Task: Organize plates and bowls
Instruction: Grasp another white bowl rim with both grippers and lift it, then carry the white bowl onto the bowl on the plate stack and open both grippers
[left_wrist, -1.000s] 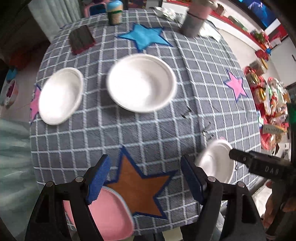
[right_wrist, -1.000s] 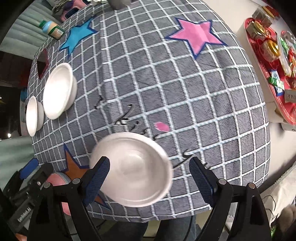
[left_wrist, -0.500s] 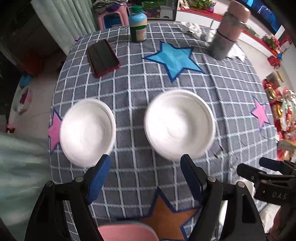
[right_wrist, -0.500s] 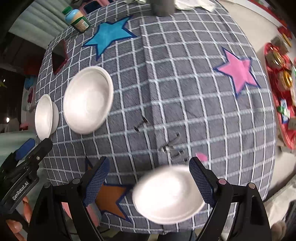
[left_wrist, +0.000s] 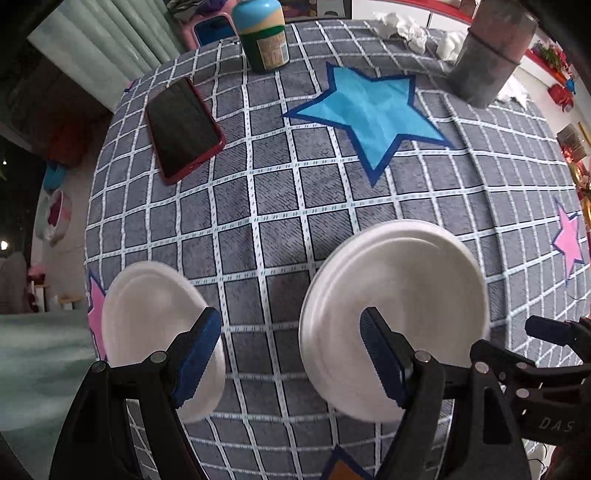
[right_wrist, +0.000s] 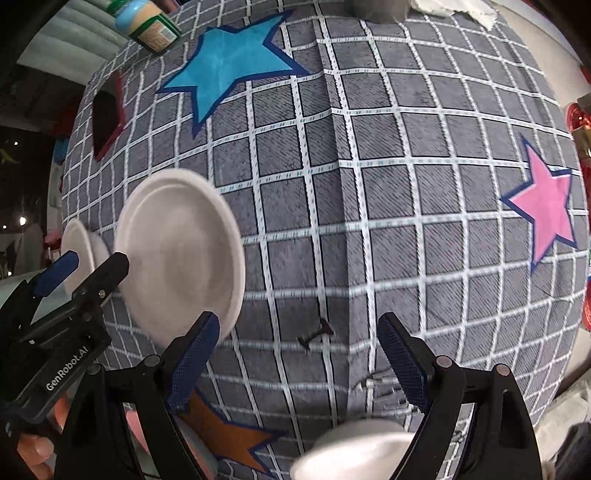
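the left hand-held black gripper with blue pads (left_wrist: 291, 350) hung low over the near part of the round table under its grey checked cloth (left_wrist: 280, 206), its jaws spread wide and holding nothing. one blue pad sat in front of the smaller white paper bowl (left_wrist: 147, 317) near the table's left edge, the other in front of the larger white paper bowl (left_wrist: 395, 302) just beside it; the two bowls lay apart on the cloth, a strip of checks between them. the right hand-held black gripper (right_wrist: 299, 358) was also spread wide and empty above the cloth, and a third white bowl (right_wrist: 351, 454), blurred, lay at the near edge below and between its fingers. farther back on the table lay a dark phone in a red case (left_wrist: 183, 129), a light blue star patch (left_wrist: 369, 118), a green bottle with a blue cap (left_wrist: 264, 35) and a grey cylindrical flask (left_wrist: 487, 62). a pink star patch (right_wrist: 543, 203) sat at the right side.
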